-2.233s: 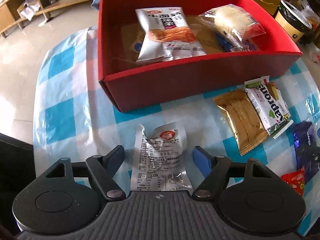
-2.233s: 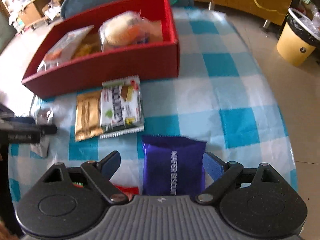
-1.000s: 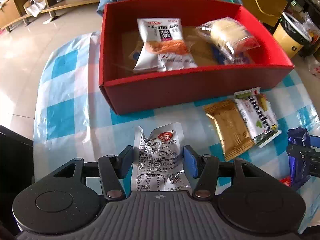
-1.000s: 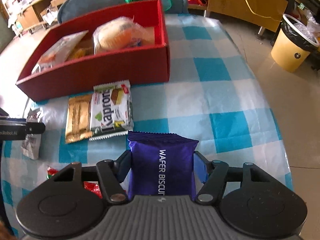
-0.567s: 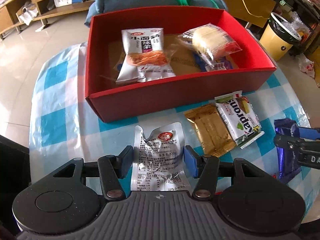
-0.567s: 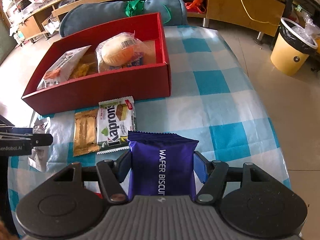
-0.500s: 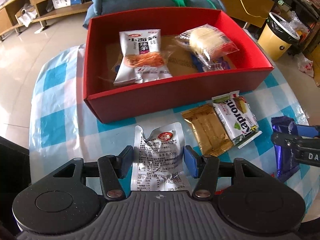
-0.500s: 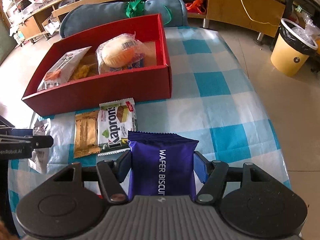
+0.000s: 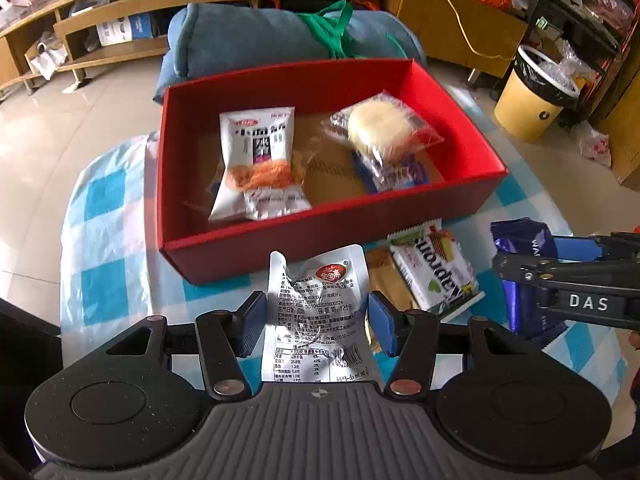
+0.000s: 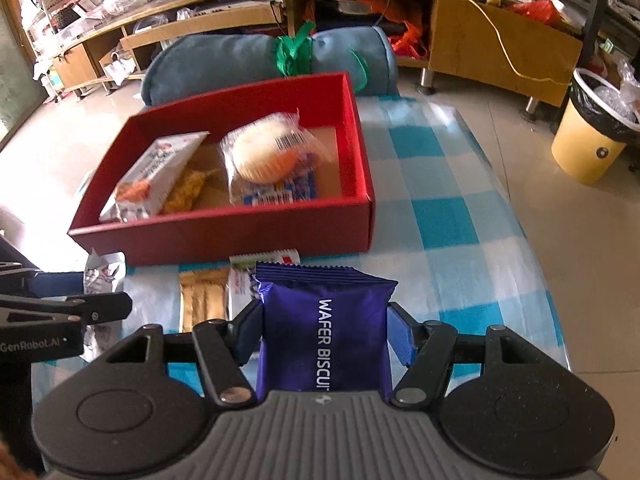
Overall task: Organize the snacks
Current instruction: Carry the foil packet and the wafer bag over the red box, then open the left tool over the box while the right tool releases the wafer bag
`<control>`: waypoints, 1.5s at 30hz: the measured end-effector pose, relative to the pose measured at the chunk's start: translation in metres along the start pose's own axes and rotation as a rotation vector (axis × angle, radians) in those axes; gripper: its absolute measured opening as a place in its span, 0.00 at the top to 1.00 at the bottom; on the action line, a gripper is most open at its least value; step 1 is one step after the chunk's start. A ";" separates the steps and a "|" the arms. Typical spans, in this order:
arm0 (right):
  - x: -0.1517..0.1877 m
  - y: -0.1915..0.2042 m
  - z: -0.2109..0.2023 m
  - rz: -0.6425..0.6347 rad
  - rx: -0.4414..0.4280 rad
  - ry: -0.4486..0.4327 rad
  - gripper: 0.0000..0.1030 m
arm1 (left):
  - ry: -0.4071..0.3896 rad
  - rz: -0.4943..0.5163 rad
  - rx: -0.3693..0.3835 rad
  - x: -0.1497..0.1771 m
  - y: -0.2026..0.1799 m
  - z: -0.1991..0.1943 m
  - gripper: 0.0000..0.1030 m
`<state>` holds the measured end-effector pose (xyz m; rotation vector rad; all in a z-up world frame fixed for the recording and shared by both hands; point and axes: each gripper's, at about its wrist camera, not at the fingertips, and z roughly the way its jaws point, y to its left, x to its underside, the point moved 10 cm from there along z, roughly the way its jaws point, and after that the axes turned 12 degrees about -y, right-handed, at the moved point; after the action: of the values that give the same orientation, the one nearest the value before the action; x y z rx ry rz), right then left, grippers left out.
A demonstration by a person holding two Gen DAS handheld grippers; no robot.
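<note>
The crinkly silver snack packet [image 9: 318,312] is squeezed in the left hand-held gripper [image 9: 316,316], up off the checked desk [image 9: 108,216]. The right hand-held gripper [image 10: 325,336] squeezes the purple wafer biscuit pack [image 10: 325,332]. Both face the red cardboard box [image 9: 320,232], likely going in.

Glossy beige floor tiles [image 9: 48,128] catch bright daylight on the left. Low wooden shelving [image 10: 168,36] runs along the far side, cluttered. A rolled blue cushion [image 9: 256,40] lies just beyond the counter's blue-checked cloth [image 10: 452,216]. Far right, a yellow bin [image 10: 592,144] with a black liner.
</note>
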<state>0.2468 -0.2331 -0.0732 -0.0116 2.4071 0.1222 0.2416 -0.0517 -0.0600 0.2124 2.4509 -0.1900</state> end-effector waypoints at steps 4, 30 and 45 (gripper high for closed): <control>-0.012 0.005 0.001 0.000 -0.013 -0.018 0.40 | -0.020 -0.012 -0.004 -0.012 0.000 -0.001 0.39; -0.095 0.029 0.047 -0.003 -0.072 -0.086 0.40 | -0.126 -0.100 -0.061 -0.096 0.013 0.024 0.39; -0.112 0.036 0.111 0.049 -0.093 -0.031 0.40 | -0.054 -0.176 -0.110 -0.102 0.042 0.067 0.39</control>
<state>0.4020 -0.1904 -0.0776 0.0059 2.3692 0.2553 0.3687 -0.0339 -0.0505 -0.0561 2.4171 -0.1352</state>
